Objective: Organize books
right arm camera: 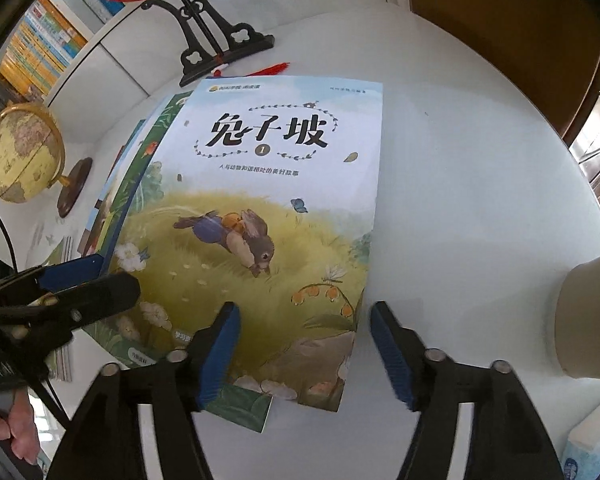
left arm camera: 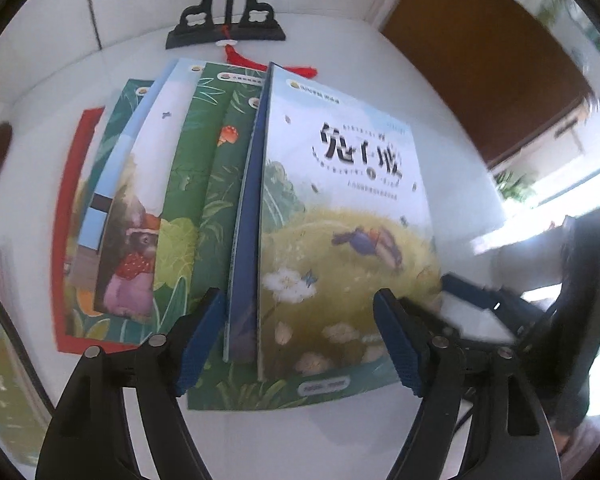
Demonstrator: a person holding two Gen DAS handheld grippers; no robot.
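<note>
So, the top book (right arm camera: 260,220), the rabbit one, is sitting on a fanned stack (left arm camera: 140,216) in the middle of the white desk (right arm camera: 480,200), with its long axis running from 6 to 12 o'clock in both wrist views.

The right tongs (right arm camera: 305,344) are hanging open over its near right corner. The book's right edge is passing between the two pads, neither pad is pressing on it, and the right pad is sitting out over bare desk.

The left tongs (left arm camera: 300,336) are open too, straddling the near left part of the same book. The spine edge is lying just inside the left pad. Nothing is gripped there either, as far as I can tell.

Both tongs are pointing steeply down at the book's near short edge, so neither hand is really closer. My guess is the next move is squaring the cover by its long edges or pinching the near end.

The rest of the stack is fanning out toward 9 o'clock. A black stand (right arm camera: 220,52) is sitting at 12.
</note>
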